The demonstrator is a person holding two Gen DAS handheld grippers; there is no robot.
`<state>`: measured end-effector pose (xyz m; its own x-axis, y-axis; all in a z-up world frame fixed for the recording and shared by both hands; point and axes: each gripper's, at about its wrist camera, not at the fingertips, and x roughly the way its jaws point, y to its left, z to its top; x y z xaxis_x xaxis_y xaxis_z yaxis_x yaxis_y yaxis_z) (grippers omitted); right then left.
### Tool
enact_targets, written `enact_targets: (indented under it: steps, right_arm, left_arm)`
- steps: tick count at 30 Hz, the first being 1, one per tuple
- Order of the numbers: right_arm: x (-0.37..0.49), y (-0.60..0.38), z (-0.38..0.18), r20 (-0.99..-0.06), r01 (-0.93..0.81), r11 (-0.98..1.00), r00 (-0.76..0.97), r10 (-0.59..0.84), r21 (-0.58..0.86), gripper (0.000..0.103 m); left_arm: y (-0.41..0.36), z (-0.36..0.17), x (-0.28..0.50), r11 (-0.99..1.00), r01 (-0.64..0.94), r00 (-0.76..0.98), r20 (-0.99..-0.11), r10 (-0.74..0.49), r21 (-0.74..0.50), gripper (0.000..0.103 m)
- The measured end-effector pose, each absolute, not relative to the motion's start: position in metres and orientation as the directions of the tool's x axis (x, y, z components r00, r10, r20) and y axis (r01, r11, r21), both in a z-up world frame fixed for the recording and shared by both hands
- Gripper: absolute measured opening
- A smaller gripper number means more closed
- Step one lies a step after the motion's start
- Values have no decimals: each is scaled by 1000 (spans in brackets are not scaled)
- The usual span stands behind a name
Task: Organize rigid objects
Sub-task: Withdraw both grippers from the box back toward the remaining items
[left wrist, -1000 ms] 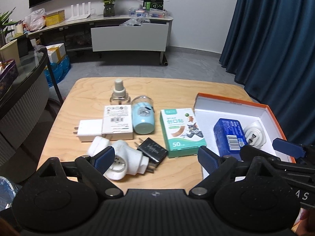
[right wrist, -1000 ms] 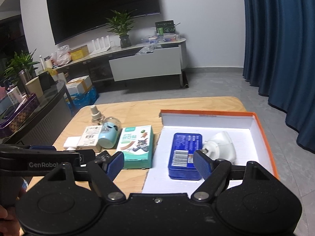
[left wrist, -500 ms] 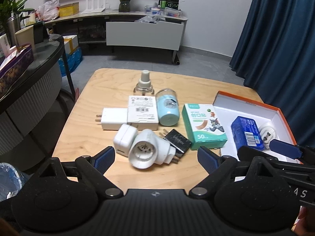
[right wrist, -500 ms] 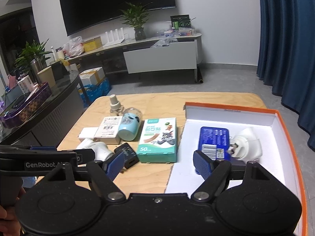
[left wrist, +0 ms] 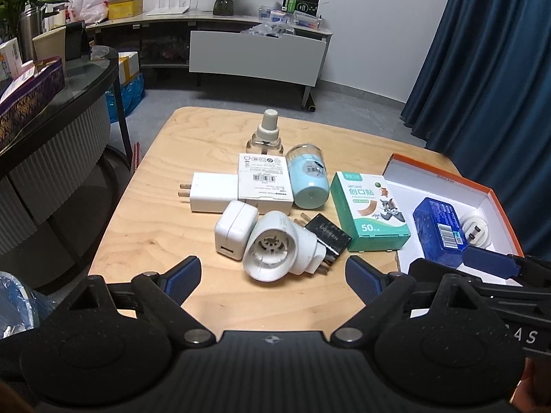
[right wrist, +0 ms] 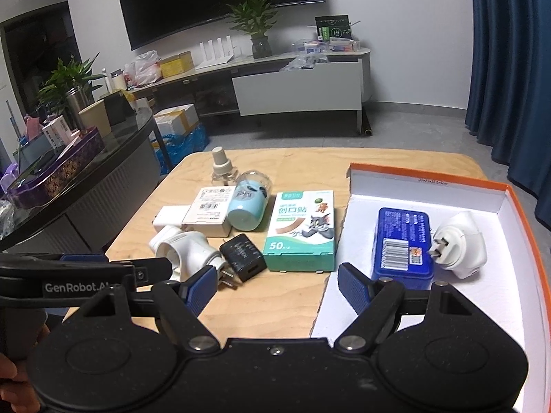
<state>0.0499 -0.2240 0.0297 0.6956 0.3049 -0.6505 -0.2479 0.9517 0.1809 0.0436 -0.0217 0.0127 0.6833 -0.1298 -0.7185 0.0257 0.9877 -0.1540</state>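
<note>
**Asker:** Grippers first, please: what are they doing?

**Describer:** Both are empty with jaws spread wide. Left gripper (left wrist: 272, 272) hovers just short of a white round plug adapter (left wrist: 275, 249). Right gripper (right wrist: 277, 284) hangs over the near edge of the orange-rimmed box (right wrist: 523, 227).

**Asker:** How far along is the tidying?

**Describer:** Early, I judge. Two things lie inside the box: a blue tin (right wrist: 403, 244) and a white plug (right wrist: 461, 244), touching each other.

**Asker:** And what is left?

**Describer:** Seven things crowd the wooden table (left wrist: 144, 227): the adapter, a small white charger cube (left wrist: 234, 230), a black charger (left wrist: 327, 235), a green plaster box (left wrist: 368, 211), a pale blue cup on its side (left wrist: 308, 180), a white carton (left wrist: 263, 179) resting partly on a flat white charger (left wrist: 210, 194), and a clear bottle (left wrist: 265, 136) standing upright behind.
</note>
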Motion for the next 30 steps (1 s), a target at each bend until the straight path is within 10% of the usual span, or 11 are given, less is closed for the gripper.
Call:
enact_targets:
  steps: [30]
  right_arm:
    - [56, -241, 14, -667, -209, 954, 683, 298, 213, 91]
  left_arm:
    - [-26, -35, 84, 987, 33, 659, -739, -140, -157, 97]
